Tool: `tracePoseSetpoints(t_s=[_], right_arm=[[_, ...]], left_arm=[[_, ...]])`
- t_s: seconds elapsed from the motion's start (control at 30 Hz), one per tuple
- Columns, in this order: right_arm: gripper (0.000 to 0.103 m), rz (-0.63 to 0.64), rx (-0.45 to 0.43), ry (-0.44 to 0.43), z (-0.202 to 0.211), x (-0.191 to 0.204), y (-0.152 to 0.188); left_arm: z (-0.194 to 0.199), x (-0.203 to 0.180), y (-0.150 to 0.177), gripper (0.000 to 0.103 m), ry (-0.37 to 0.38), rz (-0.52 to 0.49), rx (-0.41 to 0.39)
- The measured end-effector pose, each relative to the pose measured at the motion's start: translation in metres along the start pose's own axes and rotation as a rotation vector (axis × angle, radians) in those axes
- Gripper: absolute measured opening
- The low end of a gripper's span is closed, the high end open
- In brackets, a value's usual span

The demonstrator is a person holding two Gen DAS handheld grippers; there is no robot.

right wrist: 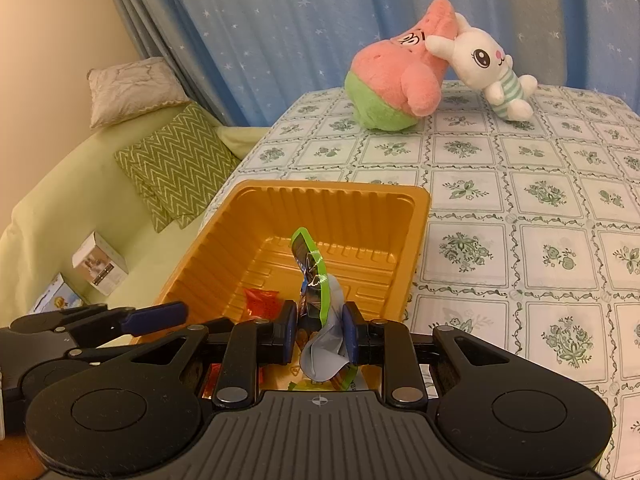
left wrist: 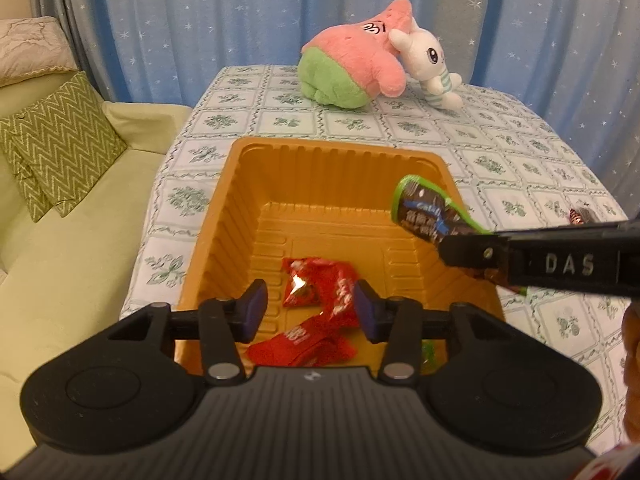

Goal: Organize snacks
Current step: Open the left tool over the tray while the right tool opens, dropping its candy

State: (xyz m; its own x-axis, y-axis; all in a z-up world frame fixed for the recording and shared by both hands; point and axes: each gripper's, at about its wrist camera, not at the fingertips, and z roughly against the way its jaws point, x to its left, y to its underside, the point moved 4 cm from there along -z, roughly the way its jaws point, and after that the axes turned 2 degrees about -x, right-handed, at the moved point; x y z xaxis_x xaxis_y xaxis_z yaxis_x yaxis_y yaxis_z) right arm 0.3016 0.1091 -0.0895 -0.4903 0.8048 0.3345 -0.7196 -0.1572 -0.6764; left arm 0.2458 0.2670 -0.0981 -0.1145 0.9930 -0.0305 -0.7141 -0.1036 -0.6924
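An orange plastic tray (left wrist: 240,184) stands on the table with several red snack packets (left wrist: 320,292) inside. My left gripper (left wrist: 310,308) is open and empty just above the tray's near end. My right gripper (right wrist: 318,330) is shut on a green-edged brown snack packet (right wrist: 308,264) and holds it over the tray (right wrist: 360,196). In the left wrist view the right gripper (left wrist: 460,248) reaches in from the right with that packet (left wrist: 428,210) above the tray's right wall. The left gripper's fingers (right wrist: 156,316) show at the left of the right wrist view.
A pink and green plush (left wrist: 352,60) and a white rabbit plush (left wrist: 428,64) lie at the table's far side. Another snack packet (left wrist: 578,216) lies on the floral tablecloth (right wrist: 520,200) to the right. A green sofa (left wrist: 60,240) with cushions and small boxes (right wrist: 100,268) is left.
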Motion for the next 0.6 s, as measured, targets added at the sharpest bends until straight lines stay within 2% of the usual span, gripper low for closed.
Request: tracePoseSetpoints(t_s=[0.37,0.6], right_arm=[[0.025,-0.008,0.004,-0.008,-0.001,0.003,0.001],[0.025,-0.015,-0.014,-0.054,-0.002,0.009,-0.004]], left_arm=[[0.015,0.01,0.011,0.053,-0.021,0.03,-0.008],[0.028,0.01,0.015,0.059,-0.026,0.042,-0.019]])
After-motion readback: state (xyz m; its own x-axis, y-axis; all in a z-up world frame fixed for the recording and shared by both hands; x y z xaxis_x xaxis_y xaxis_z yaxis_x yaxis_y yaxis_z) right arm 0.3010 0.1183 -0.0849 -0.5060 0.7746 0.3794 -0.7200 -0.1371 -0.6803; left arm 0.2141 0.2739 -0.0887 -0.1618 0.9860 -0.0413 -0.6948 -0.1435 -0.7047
